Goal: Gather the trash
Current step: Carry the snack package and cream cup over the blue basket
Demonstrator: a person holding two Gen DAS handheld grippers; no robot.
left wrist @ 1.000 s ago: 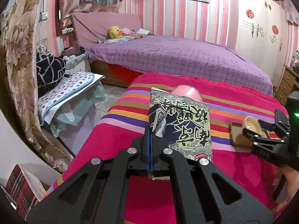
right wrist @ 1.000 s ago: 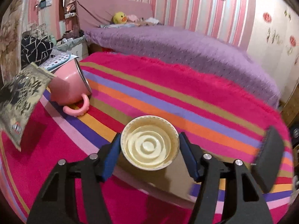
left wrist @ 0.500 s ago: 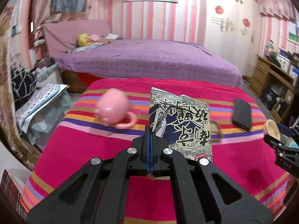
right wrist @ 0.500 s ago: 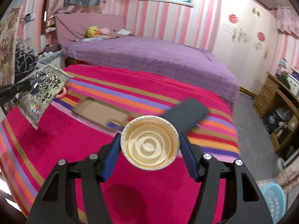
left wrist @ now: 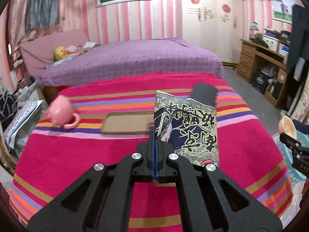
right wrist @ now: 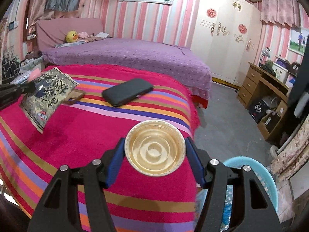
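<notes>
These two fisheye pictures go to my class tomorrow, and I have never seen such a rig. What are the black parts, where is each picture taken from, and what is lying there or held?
There is no robot: a person holds a two-finger tool in each hand, each with a camera looking along its fingers. In the left view, the left tool is shut on a printed snack wrapper. In the right view, the right tool grips a small cream paper cup. On the striped blanket lie a pink mug on its side, a flat brown tray and a black case. A light-blue basket stands beside the bed.
</notes>
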